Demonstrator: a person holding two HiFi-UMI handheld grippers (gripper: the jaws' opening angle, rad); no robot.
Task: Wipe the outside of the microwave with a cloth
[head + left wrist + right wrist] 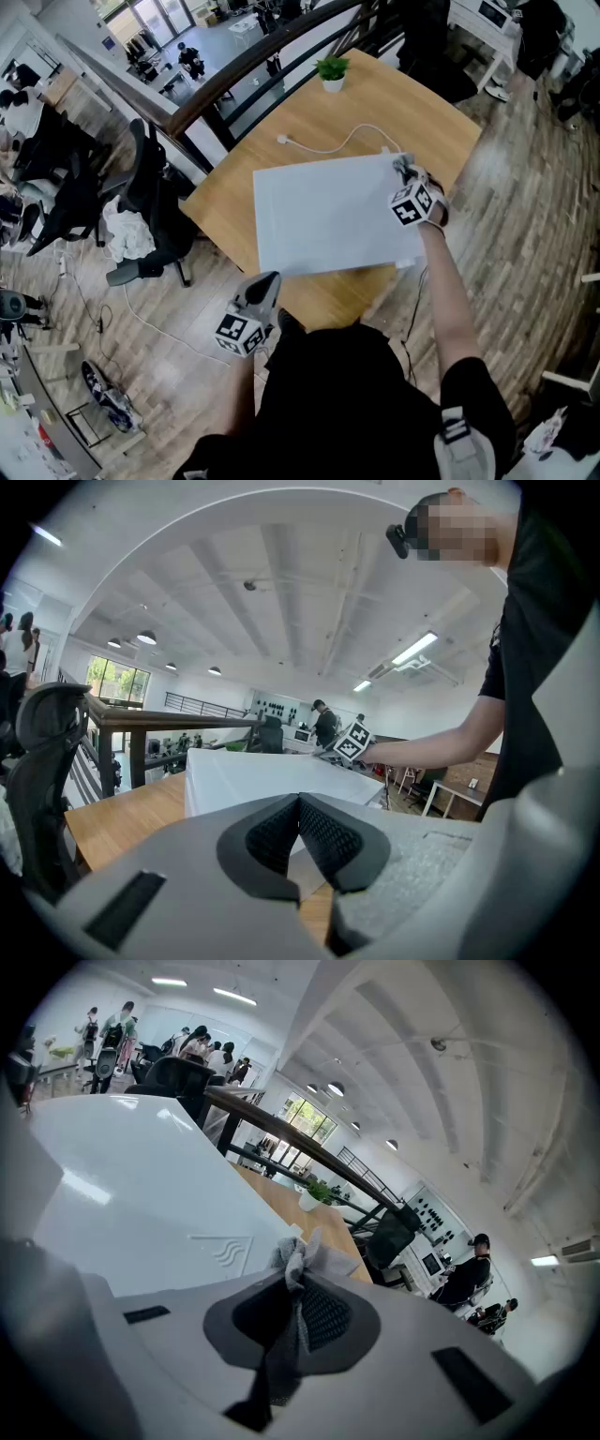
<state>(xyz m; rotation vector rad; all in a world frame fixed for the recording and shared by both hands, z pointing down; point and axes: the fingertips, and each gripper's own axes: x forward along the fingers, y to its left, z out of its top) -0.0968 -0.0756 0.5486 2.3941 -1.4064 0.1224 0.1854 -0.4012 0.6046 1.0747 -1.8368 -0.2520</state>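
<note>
Microwave [323,225] top meets the cloth [298,1256] clamped in right gripper [406,176].

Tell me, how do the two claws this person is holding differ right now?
The right claw is shut on a grey cloth; the left claw is shut with nothing in it. The right claw is up over the white microwave, near its far corner; the left claw hangs low by the table's near edge, off the microwave. Both have their jaws together.
</note>
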